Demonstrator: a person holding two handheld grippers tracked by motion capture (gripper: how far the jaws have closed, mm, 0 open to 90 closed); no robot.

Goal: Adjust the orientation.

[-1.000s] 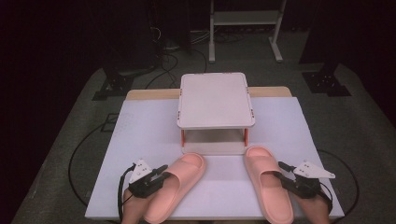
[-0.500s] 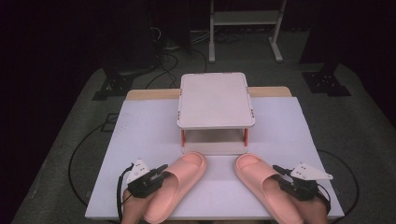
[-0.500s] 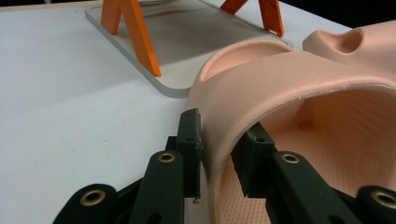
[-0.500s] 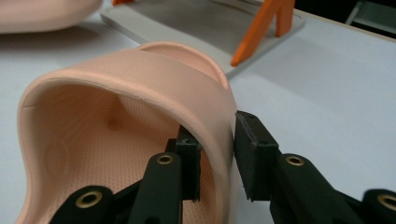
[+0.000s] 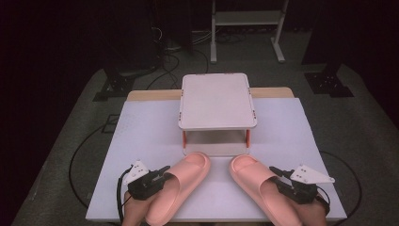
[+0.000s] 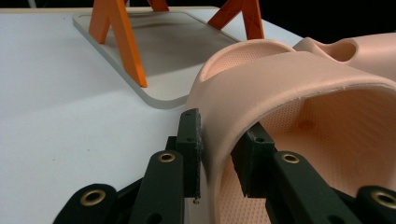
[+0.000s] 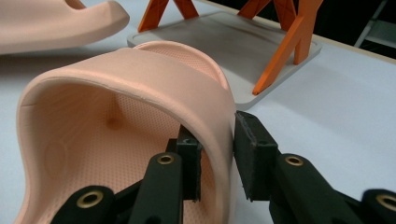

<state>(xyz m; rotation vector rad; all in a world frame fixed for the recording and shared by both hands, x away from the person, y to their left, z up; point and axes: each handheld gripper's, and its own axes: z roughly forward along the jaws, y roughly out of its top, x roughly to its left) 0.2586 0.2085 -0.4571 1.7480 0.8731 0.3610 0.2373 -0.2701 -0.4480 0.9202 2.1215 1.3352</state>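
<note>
Rounded pink foam slippers (image 5: 182, 183), dimpled insoles, flat grey stand (image 5: 217, 100)

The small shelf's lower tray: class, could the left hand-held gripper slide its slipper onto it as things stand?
Probably yes: the lower tray lies open just ahead of the left slipper, nothing between.

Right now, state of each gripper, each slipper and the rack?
left gripper: shut on left slipper's strap
right gripper: shut on right slipper's strap
left slipper: sole down, toe toward rack
right slipper: sole down, toe toward rack
rack: upright, both shelves bare
</note>
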